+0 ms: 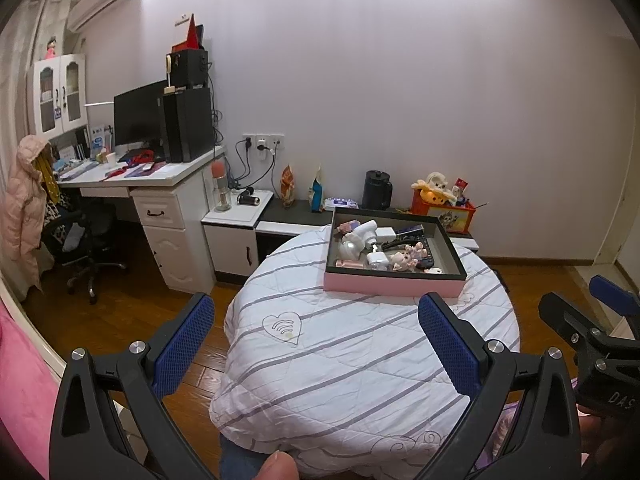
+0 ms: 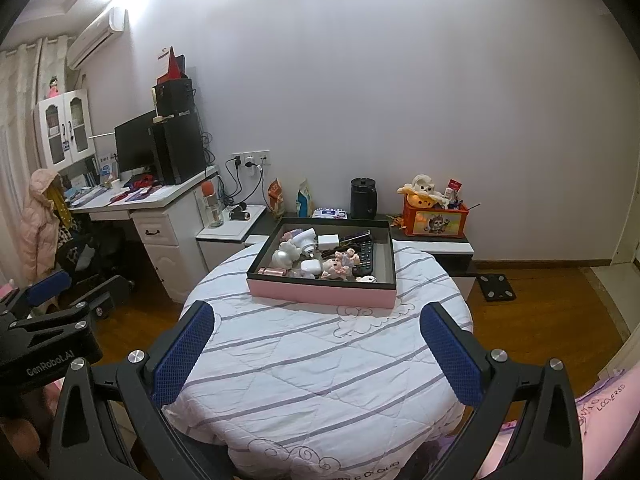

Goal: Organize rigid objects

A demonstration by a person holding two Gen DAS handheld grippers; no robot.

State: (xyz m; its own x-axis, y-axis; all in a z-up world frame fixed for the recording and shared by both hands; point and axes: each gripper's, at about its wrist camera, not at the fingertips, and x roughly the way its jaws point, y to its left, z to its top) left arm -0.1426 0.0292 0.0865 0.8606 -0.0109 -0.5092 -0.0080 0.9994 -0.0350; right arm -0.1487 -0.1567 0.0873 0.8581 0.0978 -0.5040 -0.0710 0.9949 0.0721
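Observation:
A shallow pink box with a dark rim (image 1: 390, 285) (image 2: 320, 294) sits on the far side of a round table under a white striped quilt (image 1: 360, 352) (image 2: 320, 360). In it lie several small things: white chargers (image 2: 328, 241), a black remote (image 2: 364, 258), pink pig figurines (image 2: 338, 266), a rose-gold tube (image 2: 272, 271). My left gripper (image 1: 316, 320) is open and empty, held back above the table's near edge. My right gripper (image 2: 318, 326) is open and empty too, short of the box. Each gripper shows at the other view's edge.
A white desk with a monitor and black speakers (image 1: 168, 128) stands at the left with an office chair (image 1: 80, 240). A low shelf along the wall bears a black kettle (image 2: 363, 199) and an orange toy box (image 2: 435, 220). A scale (image 2: 497, 287) lies on the wooden floor.

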